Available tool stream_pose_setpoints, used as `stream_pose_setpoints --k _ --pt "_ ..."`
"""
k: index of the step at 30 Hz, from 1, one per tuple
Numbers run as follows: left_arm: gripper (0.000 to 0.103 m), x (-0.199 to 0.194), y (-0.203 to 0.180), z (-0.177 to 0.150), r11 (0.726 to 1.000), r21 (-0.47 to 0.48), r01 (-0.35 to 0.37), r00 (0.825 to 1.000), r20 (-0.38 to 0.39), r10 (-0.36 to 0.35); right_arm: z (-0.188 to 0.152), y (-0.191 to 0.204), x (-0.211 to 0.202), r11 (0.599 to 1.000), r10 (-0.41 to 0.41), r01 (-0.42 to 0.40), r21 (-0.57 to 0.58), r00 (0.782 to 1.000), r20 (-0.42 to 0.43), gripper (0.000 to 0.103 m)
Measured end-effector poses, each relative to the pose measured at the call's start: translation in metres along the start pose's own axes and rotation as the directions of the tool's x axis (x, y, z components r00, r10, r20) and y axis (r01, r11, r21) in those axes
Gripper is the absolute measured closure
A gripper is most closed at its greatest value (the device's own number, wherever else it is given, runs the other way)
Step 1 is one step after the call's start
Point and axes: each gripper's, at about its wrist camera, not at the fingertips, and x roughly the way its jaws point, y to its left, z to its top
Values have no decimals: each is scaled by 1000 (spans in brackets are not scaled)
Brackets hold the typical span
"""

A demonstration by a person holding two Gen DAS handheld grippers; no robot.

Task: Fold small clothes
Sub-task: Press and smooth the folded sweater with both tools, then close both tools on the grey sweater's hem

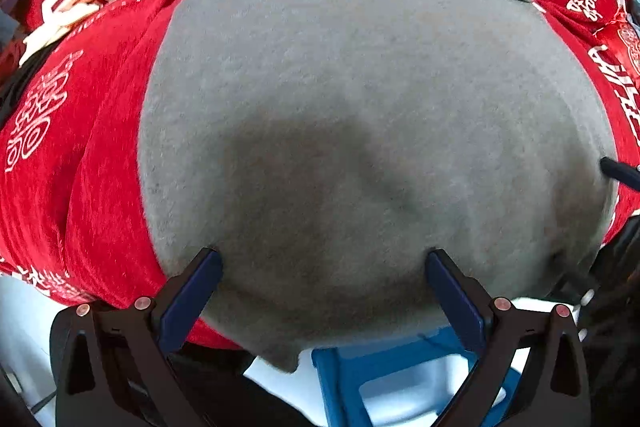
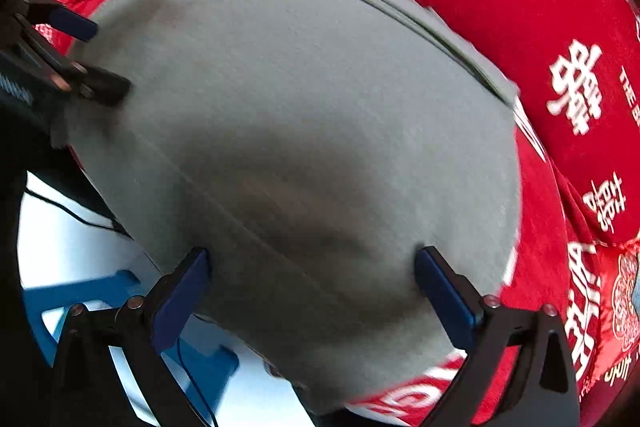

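A grey folded garment (image 1: 360,99) lies flat on a red cloth (image 1: 104,155) with white characters, its layered hem at the far side. My left gripper (image 1: 322,259) is open over the garment's near edge, nothing between its blue pads. In the right wrist view the same grey garment (image 2: 304,99) fills the middle. My right gripper (image 2: 314,259) stands wide open over its near part, jaws empty. The left gripper (image 2: 96,57) shows at that view's upper left, at the garment's left edge. One right fingertip (image 1: 620,171) pokes in at the left wrist view's right border.
The red cloth (image 2: 560,7) bulges up like a cushion behind and to the right of the garment. Below the near edge are a blue plastic stool (image 1: 384,367), a pale floor (image 2: 72,251) and a thin black cable (image 2: 80,219).
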Motion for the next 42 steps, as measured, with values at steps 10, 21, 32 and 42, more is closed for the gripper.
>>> stream_pose_setpoints --k 10,21,32,42 --pt "1 -38 64 -9 981 -195 1 1000 29 5 -16 -69 -24 973 17 -11 229 1000 -24 1" --pt "0 -5 -10 41 997 -77 -2 997 79 8 68 -41 13 942 -18 6 335 999 32 1" --pt "0 0 11 4 990 -138 26 999 -39 -32 -7 -27 3 972 63 -80 219 994 88 1" --pt "0 2 76 -14 936 -348 54 992 -90 -91 -58 -81 1 877 231 -191 442 972 -38 1"
